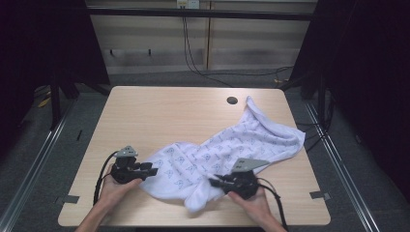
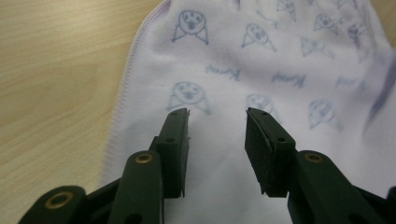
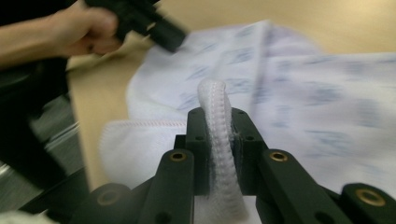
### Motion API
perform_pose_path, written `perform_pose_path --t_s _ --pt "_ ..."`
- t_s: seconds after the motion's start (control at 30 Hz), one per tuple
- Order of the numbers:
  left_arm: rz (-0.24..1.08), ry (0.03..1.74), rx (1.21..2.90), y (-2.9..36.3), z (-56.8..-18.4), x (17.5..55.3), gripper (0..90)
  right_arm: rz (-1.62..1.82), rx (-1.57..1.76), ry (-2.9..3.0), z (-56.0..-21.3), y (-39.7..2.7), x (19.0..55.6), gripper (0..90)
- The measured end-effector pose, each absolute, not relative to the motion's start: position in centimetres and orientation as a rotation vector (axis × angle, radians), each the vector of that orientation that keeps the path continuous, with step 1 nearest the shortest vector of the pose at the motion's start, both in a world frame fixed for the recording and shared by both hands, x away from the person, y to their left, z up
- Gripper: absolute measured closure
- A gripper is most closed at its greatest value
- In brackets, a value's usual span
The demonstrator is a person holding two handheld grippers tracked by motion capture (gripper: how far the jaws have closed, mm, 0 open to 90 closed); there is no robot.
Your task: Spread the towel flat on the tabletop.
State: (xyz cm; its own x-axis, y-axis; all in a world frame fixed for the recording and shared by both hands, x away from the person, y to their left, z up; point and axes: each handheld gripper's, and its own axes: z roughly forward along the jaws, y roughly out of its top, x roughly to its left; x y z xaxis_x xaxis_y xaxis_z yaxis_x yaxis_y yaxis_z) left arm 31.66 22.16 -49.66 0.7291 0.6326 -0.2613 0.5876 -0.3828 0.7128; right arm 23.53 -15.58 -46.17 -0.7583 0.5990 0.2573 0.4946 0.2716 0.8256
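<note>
Across the near half of the table your work is laid out: a white printed cloth runs from the near edge, between your hands, diagonally up toward the far right corner, past a small dark hole in the tabletop. Judging by how it lies, you are early on: the cloth is still rumpled and bunched, with one corner drooping toward the near edge, and nothing yet looks squared or folded, so spreading it flat and every fold appear to remain. Your right gripper has done its part of the pick-up: in the right gripper view its jaws are clamped on a stitched hem of the cloth, which stands up in a ridge between them. Your left gripper has not: in the left gripper view its jaws stand apart, hovering over the printed cloth just inside its left hem, with no fabric pinched. Both hands sit low near the front edge, grippers pointing inward at each other across the cloth; the right gripper view is blurred, so I cannot be sure how much fabric sits in that grip.
</note>
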Motion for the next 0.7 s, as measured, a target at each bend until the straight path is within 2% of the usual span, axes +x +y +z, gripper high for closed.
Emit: perform_pose_path --t_s 0.13,0.27,0.43,0.5,0.7 --pt "0.047 0.944 2.091 21.2 -50.1 32.4 61.5 1.506 1.228 2.252 -46.4 -21.0 25.4 77.5" --pt "0.08 0.869 2.139 19.6 -50.1 32.4 62.2 1.367 1.318 2.25 -47.9 -23.9 26.9 76.9" --pt "0.028 0.849 2.148 19.0 -50.0 32.0 60.6 1.223 1.37 2.257 -49.2 -25.7 28.2 69.9" --pt "-0.032 0.853 2.138 19.2 -50.0 31.7 60.6 1.171 1.416 2.229 -49.6 -26.8 28.4 66.3" --pt "-0.076 0.793 2.129 20.1 -49.2 29.3 63.0 1.357 1.372 2.138 -46.8 -27.3 26.8 59.7"
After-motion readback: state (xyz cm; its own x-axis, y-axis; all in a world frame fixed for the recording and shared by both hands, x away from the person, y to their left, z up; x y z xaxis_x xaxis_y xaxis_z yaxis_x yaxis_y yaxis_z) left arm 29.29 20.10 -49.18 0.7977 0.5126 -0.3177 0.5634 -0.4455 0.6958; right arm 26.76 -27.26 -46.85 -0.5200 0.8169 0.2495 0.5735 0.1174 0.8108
